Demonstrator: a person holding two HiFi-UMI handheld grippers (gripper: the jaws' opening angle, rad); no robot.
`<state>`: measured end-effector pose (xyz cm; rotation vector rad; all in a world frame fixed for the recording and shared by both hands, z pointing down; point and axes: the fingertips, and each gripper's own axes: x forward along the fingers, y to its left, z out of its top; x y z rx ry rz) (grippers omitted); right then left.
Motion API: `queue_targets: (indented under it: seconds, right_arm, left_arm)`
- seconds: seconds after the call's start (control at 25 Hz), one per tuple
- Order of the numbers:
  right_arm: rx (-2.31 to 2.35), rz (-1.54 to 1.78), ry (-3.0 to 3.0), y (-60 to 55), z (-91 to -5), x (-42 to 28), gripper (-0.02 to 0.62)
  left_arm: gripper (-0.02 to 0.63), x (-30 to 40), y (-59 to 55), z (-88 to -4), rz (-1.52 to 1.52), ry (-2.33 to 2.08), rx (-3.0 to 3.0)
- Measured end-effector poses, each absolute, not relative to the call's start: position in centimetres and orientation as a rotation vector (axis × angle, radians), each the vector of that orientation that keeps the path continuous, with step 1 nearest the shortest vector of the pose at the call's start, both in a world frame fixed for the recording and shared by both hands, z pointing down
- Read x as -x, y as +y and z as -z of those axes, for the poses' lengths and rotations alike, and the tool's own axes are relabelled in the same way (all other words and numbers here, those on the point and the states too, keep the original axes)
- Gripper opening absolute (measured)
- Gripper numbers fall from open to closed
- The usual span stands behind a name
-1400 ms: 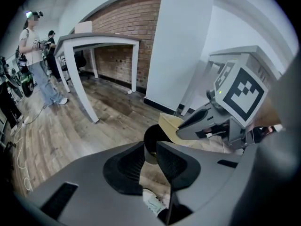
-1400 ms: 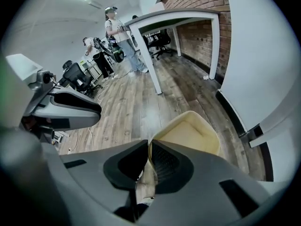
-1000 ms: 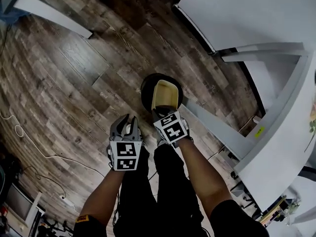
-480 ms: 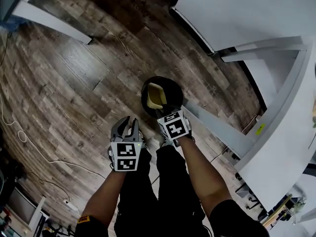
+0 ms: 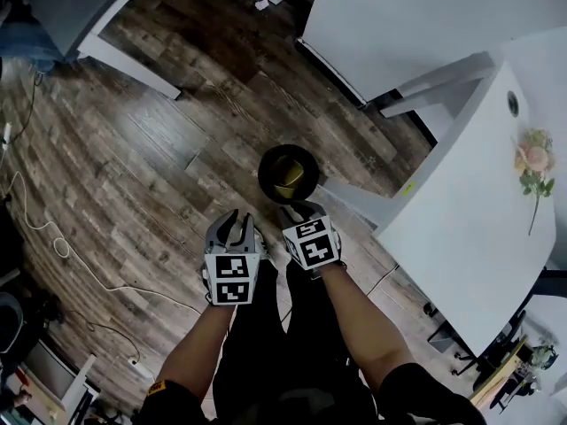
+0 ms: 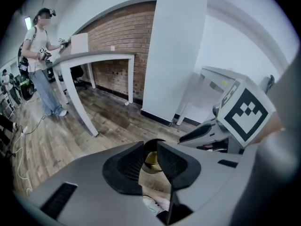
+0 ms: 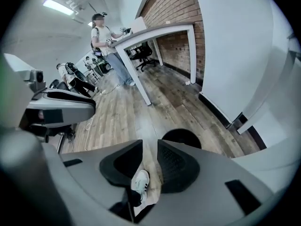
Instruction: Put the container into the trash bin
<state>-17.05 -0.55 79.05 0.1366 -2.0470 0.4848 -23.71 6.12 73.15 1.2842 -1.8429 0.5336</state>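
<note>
The round black trash bin (image 5: 288, 172) stands on the wood floor beside a white table leg. Inside it lies the pale yellow container (image 5: 285, 187), also visible between the left jaws as the container (image 6: 151, 160) in the bin (image 6: 151, 143). Both grippers hang above the floor, short of the bin. My left gripper (image 5: 233, 227) is open with nothing between its fingers. My right gripper (image 5: 301, 211) is just short of the bin's near rim; its jaws are closing and hold nothing. The right gripper view shows the bin (image 7: 181, 136) only as a dark opening.
White tables (image 5: 461, 202) stand to the right and behind the bin, with a slanted leg (image 5: 350, 204) touching it. Another table leg (image 5: 133, 65) is at the far left. A white cable (image 5: 62, 251) lies on the floor at left. A person (image 7: 110, 55) stands by a far table.
The container left my right gripper and dropped fully into the bin. The right jaws parted. Both grippers rose and pulled back from the bin.
</note>
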Motion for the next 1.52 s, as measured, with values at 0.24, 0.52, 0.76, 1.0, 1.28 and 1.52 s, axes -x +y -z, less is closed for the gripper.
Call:
queue_targets:
  seconds: [0.24,0.52,0.76,1.0,1.28,1.52]
  right_arm:
    - [-0.184,-0.455,-2.175,-0.2,-68.4,17.4,0.112]
    - [-0.243,-0.384,-2.326,-1.4,-56.4,17.0,0.098]
    - [-0.366,-0.287,-2.479,-2.6,-45.6,14.4,0.055]
    - [-0.500,-0.204,-2.621,-3.8,-36.1,11.7,0.028]
    - [-0.599,-0.164,-2.735,-3.2,-29.6,9.2,0.018]
    - [-0.626,-0.153,-2.747,-2.6,-28.4,7.8,0.017]
  left_arm:
    - [0.086,23.7,6.9,-64.8,-0.520,-1.921,-1.294]
    - [0.086,22.7,7.1,-56.1,-0.436,-2.000,-1.309]
    - [0.084,20.0,6.3,-47.1,-0.389,-2.039,-1.431]
    - [0.078,17.9,4.4,-37.8,-0.336,-2.121,-1.591]
    - [0.072,15.9,3.3,-31.4,-0.291,-2.191,-1.735]
    - [0.069,13.8,2.6,-30.1,-0.292,-2.178,-1.819]
